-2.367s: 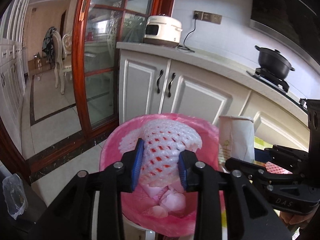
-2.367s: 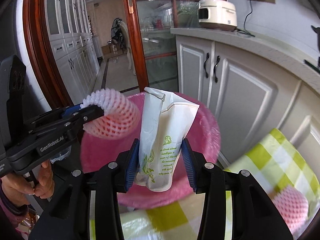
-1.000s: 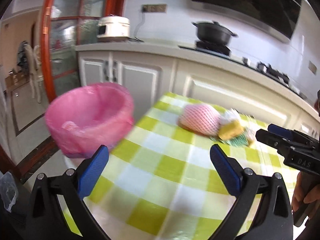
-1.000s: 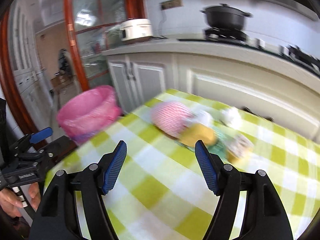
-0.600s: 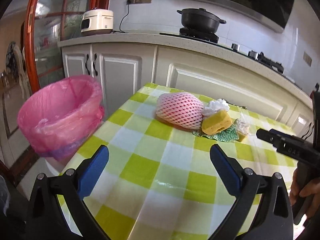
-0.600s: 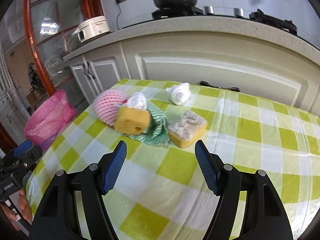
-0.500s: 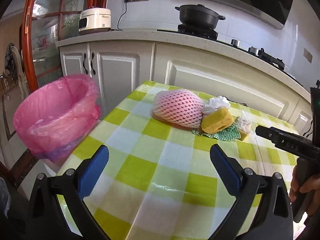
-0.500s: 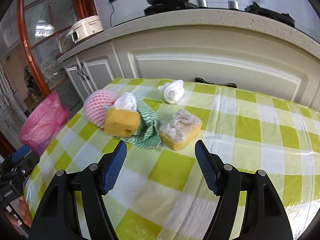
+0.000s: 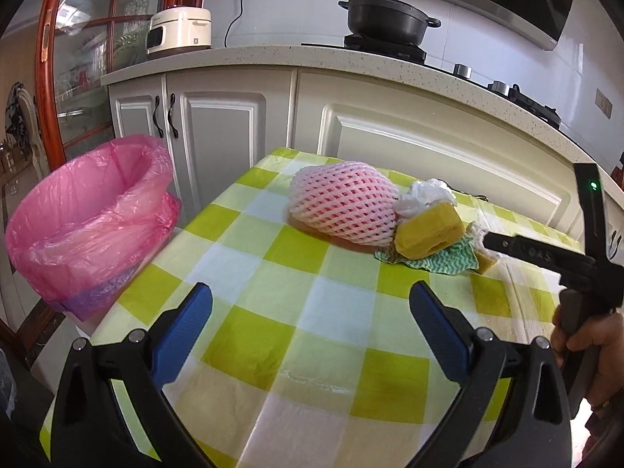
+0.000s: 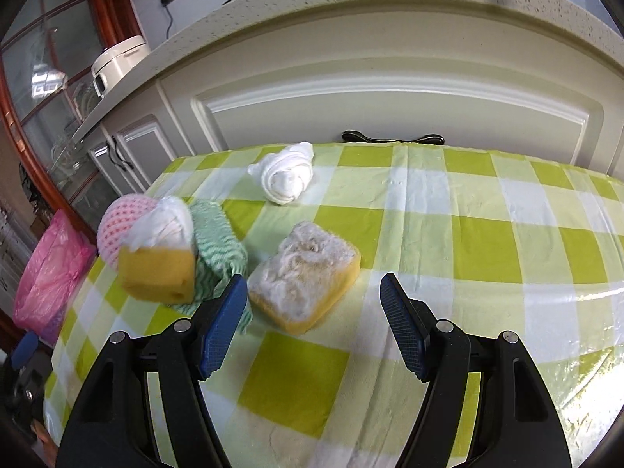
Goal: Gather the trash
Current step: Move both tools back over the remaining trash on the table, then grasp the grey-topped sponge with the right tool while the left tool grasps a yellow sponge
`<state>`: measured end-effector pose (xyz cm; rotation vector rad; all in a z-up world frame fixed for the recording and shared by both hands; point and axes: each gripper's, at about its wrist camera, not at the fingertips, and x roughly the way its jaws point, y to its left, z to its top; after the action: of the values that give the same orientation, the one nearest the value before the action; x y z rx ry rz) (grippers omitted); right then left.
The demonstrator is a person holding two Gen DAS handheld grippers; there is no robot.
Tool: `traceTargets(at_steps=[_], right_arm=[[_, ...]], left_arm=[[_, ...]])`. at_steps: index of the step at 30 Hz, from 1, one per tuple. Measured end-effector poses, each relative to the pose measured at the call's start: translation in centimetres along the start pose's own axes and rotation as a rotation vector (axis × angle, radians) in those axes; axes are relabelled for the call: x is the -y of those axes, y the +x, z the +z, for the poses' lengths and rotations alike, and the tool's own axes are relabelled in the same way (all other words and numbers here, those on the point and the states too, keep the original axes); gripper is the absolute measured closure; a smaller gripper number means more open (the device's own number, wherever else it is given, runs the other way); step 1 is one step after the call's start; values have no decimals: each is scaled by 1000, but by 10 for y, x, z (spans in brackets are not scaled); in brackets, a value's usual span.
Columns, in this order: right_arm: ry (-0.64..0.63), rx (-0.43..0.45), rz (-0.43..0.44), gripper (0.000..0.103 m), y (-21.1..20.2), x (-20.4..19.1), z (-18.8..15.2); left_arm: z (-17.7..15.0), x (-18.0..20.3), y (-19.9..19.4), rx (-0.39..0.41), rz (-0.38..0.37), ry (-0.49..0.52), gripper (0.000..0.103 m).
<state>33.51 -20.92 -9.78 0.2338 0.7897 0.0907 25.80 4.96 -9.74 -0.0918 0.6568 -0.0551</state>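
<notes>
On the green checked tablecloth point(image 9: 296, 273) lie a pink foam net point(image 9: 343, 208), a yellow sponge point(image 9: 429, 230), a green striped cloth point(image 9: 448, 263) and a white crumpled wad point(image 9: 427, 191). The right wrist view shows the same sponge point(image 10: 156, 271), a worn sponge point(image 10: 306, 284) and a white rolled wad point(image 10: 286, 177). My left gripper point(image 9: 310, 325) is open and empty, short of the net. My right gripper point(image 10: 314, 327) is open and empty, just short of the worn sponge. The pink-lined bin point(image 9: 89, 214) stands left of the table.
White kitchen cabinets point(image 9: 218, 132) and a counter point(image 9: 312, 54) with a rice cooker point(image 9: 179, 31) and a black pot point(image 9: 384, 15) run behind the table. A wood-framed glass door point(image 9: 78, 58) is at the left. The table's far edge meets the cabinets point(image 10: 390, 93).
Both grippers let go of the foam net and the white bag over the bin, opened, and swung right to the table. The right gripper has moved close to the worn sponge.
</notes>
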Motion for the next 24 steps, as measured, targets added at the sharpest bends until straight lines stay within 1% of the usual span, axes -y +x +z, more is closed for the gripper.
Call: traceTargets(at_steps=[3,6,9,12,16,17,18,24], right_arm=[[23,6,-16,36,10,-1,10],[32,-7,-42,36,23,-2,19],[27,-35,-72,36,38,-4,26],[4,-71,-102,36,48,-9,27],[-46,-88,-107,37,43,-15,14],[-60,-89,-103,40,39,-15,10],[-64,-92,-99,41,35,-15,7],[-83,-123,-73,43,5,-7,-22]], left_arm=[[0,0,1,1,0,0,5],[-2,0,0,0,5,1,5],[-3,-4,1,-7,5,-11,5],[-5,-5,3,-14,11,-13,5],[-4,-7,1,-9,12,-17,5],[-4,-6,0,-8,12,-17,5],[-4,-5,-1,-8,10,-18,5],[-8,1,-14,-2,-12,-15,5]])
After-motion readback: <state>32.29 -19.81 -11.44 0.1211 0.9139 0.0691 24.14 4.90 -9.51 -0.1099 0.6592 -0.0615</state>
